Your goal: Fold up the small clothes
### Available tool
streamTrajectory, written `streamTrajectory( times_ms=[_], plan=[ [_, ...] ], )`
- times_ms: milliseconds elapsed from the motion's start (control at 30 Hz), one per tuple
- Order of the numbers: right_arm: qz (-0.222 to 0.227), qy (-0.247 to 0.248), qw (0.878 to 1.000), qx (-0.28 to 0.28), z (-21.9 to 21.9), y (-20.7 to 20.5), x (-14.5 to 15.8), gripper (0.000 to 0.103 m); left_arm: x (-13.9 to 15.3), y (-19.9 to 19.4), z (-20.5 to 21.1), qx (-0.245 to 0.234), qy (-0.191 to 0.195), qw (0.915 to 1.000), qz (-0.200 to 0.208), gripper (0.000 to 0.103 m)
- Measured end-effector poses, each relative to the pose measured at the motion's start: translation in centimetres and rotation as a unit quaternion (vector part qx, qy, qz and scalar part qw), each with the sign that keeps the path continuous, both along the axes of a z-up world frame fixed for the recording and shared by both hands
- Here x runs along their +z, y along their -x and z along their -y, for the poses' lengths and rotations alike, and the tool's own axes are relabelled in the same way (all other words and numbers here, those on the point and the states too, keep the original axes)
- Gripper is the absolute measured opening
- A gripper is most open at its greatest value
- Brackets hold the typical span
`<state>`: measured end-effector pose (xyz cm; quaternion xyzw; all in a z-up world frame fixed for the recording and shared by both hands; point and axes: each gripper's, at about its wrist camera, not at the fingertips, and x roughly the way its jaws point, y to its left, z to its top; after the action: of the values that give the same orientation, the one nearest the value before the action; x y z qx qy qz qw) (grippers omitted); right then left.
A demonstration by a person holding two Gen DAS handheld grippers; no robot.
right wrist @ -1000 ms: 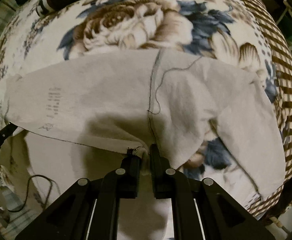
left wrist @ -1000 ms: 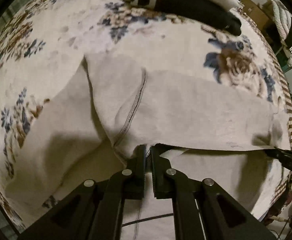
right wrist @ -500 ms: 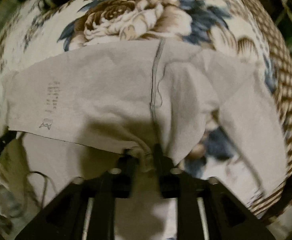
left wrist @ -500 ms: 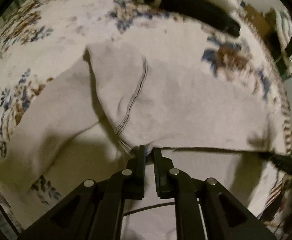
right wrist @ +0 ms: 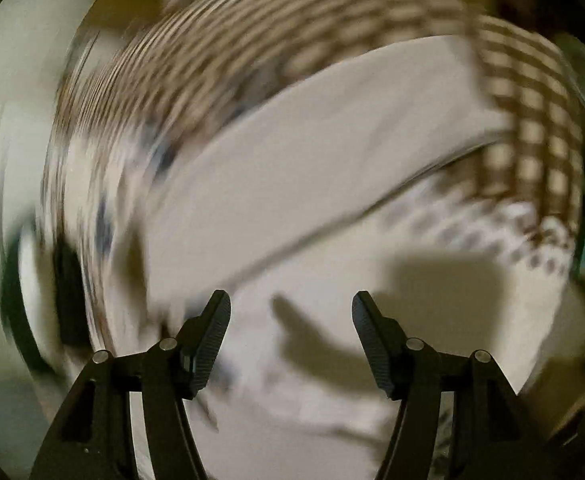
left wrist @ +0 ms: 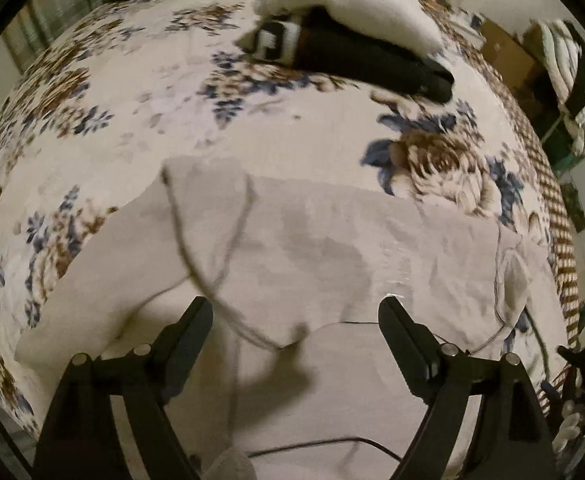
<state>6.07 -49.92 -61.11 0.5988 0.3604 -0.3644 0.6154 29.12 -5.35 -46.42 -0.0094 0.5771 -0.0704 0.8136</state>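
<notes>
Folded garment (left wrist: 332, 248) sharp from left wrist, blurred from right

a bed (left wrist: 140, 80) is seen from the left wrist view, covered by a cream bedspread printed with brown and blue roses and edged at the right by a brown checked border (left wrist: 548, 200). a pale grey garment (left wrist: 332, 248) is laid flat across the near part of the bedspread, its dark-stitched seams showing at the left and right. a black sock with a white patterned cuff (left wrist: 356, 56) is laid at the far end, partly covered by a white cloth (left wrist: 356, 4). in the blurred right wrist view, only the checked border (right wrist: 532, 120) and a pale fabric panel (right wrist: 332, 148) can be made out.
</notes>
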Motion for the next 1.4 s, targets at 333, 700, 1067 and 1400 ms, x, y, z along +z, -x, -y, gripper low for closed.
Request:
streamTrajectory(
  times_ms=[333,700,1067,1400],
  plan=[
    [0.094,-0.020,0.970,-0.223,2.8,8.0,-5.5,0.065,-4.0,-1.4,11.2,-0.087,-0.051,0.9949,0.006,0.085],
    [0.104,0.018,0.965,-0.239,3.1,7.2,-3.8,0.026,-10.1,1.5,19.9,-0.170,-0.058,0.9835,-0.023,0.085],
    [0.068,0.125,0.987,-0.077,5.5,-0.7,6.8,0.006,-4.7,1.5,13.1,-0.116,-0.013,0.9932,-0.007,0.085],
    [0.097,0.243,0.935,0.240,-8.4,-17.1,17.9,0.006,-0.8,0.9,1.9,0.023,-0.003,0.9997,0.012,0.085]
  ],
)
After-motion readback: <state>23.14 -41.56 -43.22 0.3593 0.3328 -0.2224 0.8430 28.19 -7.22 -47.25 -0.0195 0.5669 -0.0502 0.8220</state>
